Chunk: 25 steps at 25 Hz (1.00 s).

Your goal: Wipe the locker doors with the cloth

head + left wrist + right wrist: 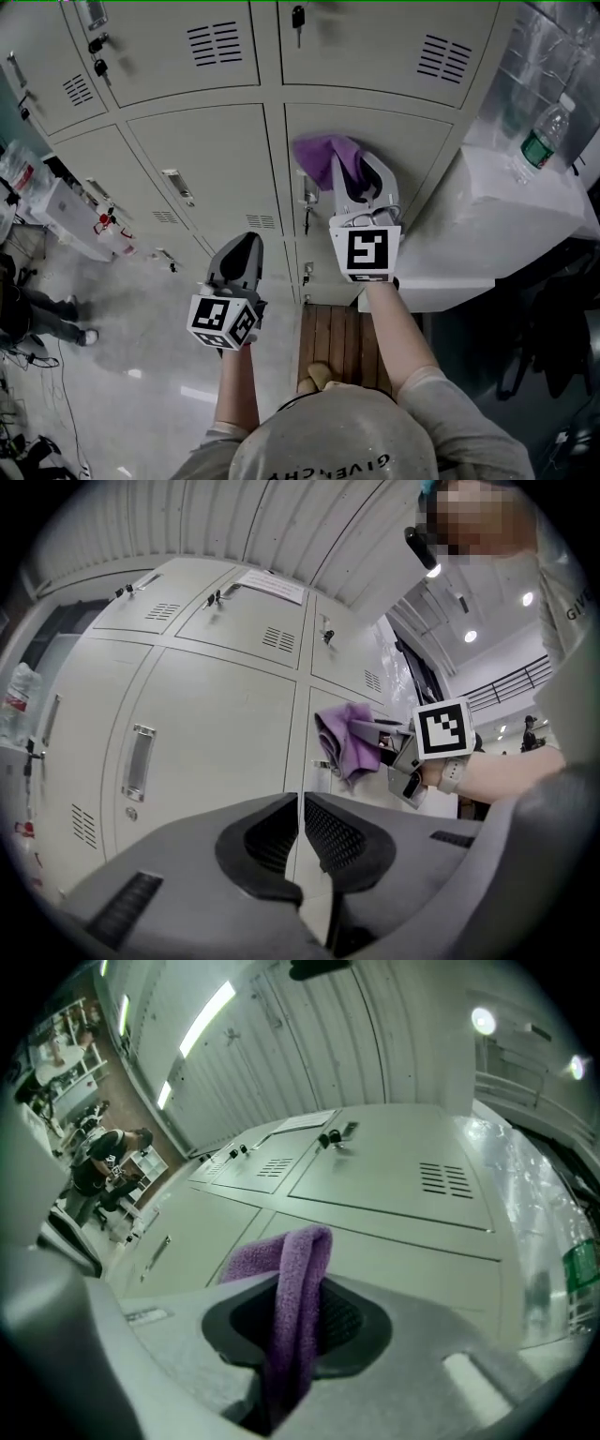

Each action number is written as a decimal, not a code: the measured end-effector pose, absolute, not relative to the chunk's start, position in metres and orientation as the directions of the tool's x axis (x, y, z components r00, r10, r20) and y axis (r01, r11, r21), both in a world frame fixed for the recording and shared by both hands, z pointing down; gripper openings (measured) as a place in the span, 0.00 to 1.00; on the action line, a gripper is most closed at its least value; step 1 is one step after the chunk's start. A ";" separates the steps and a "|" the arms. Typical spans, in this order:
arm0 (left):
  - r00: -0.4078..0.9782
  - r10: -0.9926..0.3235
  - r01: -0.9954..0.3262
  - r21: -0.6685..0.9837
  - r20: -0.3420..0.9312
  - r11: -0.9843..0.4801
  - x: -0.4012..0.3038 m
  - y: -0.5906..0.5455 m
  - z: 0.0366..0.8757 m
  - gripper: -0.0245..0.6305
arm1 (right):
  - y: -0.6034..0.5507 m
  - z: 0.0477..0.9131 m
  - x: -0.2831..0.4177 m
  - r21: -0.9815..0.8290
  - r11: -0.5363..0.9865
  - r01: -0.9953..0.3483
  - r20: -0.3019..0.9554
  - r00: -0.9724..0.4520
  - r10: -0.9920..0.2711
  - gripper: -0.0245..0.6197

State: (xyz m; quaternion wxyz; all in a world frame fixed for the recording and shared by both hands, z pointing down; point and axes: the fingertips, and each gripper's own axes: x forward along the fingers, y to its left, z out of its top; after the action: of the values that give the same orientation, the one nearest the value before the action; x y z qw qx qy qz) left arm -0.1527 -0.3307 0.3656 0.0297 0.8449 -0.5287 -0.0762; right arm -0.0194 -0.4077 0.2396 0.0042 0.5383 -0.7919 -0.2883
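Observation:
A purple cloth (328,153) is pinched in my right gripper (361,169), which is shut on it and holds it against a beige locker door (394,159) in the middle row. The same cloth (291,1297) runs folded between the jaws in the right gripper view. In the left gripper view the cloth (345,741) and the right gripper (389,745) show at the right, in front of the lockers. My left gripper (242,253) hangs lower and to the left, its jaws shut with nothing between them (298,841), pointing at the lockers.
A bank of beige lockers (206,159) with handles, vents and keys fills the wall. To the right stands a white box-like unit (497,216) with a water bottle (544,136) on top. A wooden slat mat (333,342) lies below. Clutter and a person (42,314) are at the left.

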 end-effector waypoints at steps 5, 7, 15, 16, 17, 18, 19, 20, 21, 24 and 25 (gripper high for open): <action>0.352 -0.932 -0.924 0.127 -0.089 -0.361 -0.190 -0.318 0.368 0.07 | -0.416 0.251 -0.062 0.472 0.323 -0.820 -0.258 -0.479 -0.839 0.13; 0.323 -0.943 -0.935 0.129 -0.085 -0.332 -0.204 -0.314 0.369 0.07 | -0.421 0.257 -0.068 0.474 0.322 -0.820 -0.229 -0.468 -0.854 0.13; 0.311 -0.946 -0.937 0.139 -0.089 -0.321 -0.213 -0.314 0.371 0.07 | -0.425 0.260 -0.052 0.520 0.259 -0.814 -0.210 -0.415 -0.885 0.14; 0.322 -0.943 -0.933 0.138 -0.091 -0.332 -0.209 -0.316 0.371 0.07 | -0.424 0.260 -0.045 0.519 0.249 -0.818 -0.210 -0.404 -0.890 0.14; 0.333 -0.938 -0.929 0.139 -0.093 -0.343 -0.205 -0.318 0.371 0.07 | -0.424 0.261 -0.038 0.518 0.239 -0.821 -0.209 -0.392 -0.896 0.15; 0.345 -0.934 -0.924 0.139 -0.094 -0.355 -0.200 -0.321 0.370 0.07 | -0.424 0.261 -0.030 0.518 0.229 -0.824 -0.209 -0.381 -0.901 0.15; 0.356 -0.929 -0.920 0.140 -0.096 -0.367 -0.195 -0.323 0.370 0.07 | -0.423 0.261 -0.022 0.518 0.218 -0.827 -0.211 -0.370 -0.905 0.15; 0.368 -0.925 -0.915 0.141 -0.097 -0.379 -0.190 -0.325 0.370 0.07 | -0.422 0.260 -0.014 0.520 0.206 -0.829 -0.214 -0.360 -0.908 0.15; 0.380 -0.920 -0.910 0.141 -0.098 -0.391 -0.184 -0.327 0.370 0.07 | -0.421 0.260 -0.005 0.521 0.192 -0.832 -0.217 -0.347 -0.913 0.15; 0.417 -0.903 -0.892 0.143 -0.101 -0.428 -0.165 -0.334 0.370 0.07 | -0.420 0.259 0.023 0.520 0.146 -0.841 -0.222 -0.298 -0.928 0.15; 0.429 -0.898 -0.886 0.145 -0.102 -0.440 -0.159 -0.336 0.370 0.07 | -0.419 0.257 0.032 0.519 0.133 -0.844 -0.230 -0.287 -0.930 0.15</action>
State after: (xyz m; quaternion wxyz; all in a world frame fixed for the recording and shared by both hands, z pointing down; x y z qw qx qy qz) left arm -0.1593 -0.3357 0.3698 0.0346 0.8446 -0.5280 -0.0818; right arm 0.0318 -0.4192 0.2567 0.0741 0.5923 -0.7489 -0.2879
